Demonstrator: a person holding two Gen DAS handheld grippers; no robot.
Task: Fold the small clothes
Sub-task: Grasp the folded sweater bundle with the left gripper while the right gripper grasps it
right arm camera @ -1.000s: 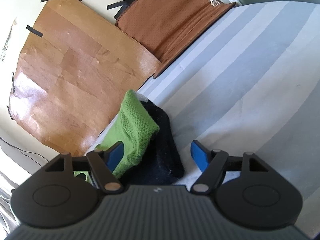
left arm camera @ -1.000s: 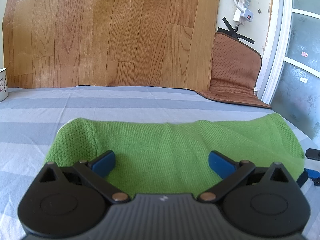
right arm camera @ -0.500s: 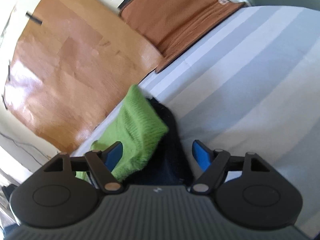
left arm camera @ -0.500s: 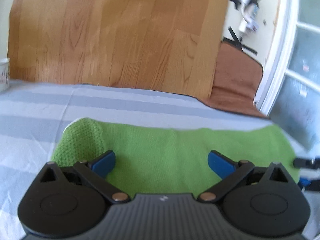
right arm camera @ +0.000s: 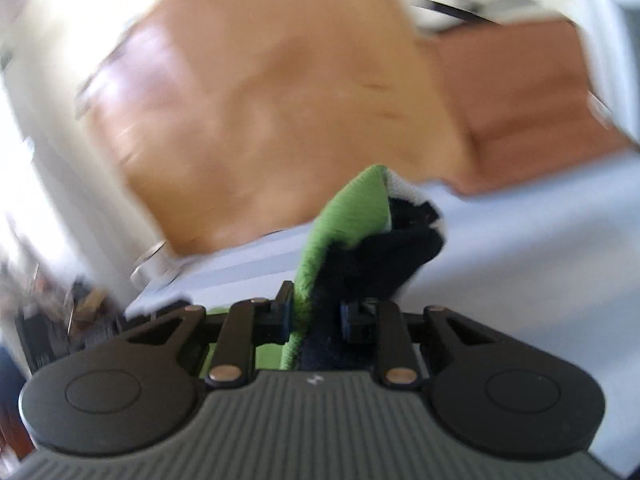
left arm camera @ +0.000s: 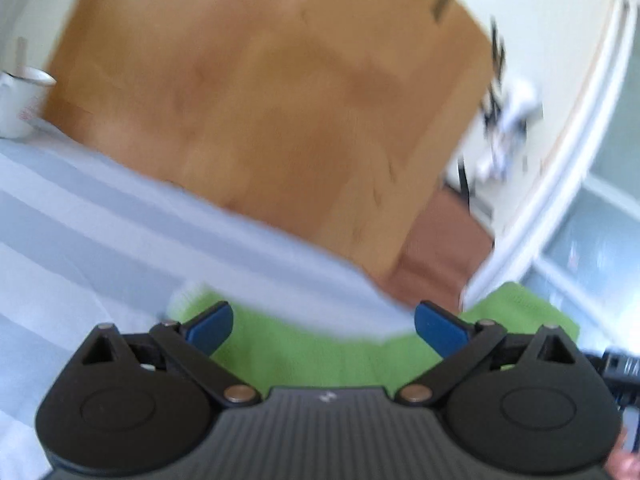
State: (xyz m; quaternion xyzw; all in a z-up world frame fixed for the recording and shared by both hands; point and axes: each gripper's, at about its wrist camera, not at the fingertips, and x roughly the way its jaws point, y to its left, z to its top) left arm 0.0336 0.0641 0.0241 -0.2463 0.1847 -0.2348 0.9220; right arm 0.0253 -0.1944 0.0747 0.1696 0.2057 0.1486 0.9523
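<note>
Pinching the green sock point(right arm camera: 344, 220) by its dark-lined end, the right gripper point(right arm camera: 316, 312) has just closed, while the left gripper point(left arm camera: 324, 324) gapes empty beside the sock's length.

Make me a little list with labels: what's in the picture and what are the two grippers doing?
cloth: green sock with a dark piece beside it
right gripper: jaws have just been closing, now pinching the green sock and dark piece together
left gripper: open, nothing held, green sock below it
surface: striped sheet
also there: white mug, far left
picture: blurry
</note>
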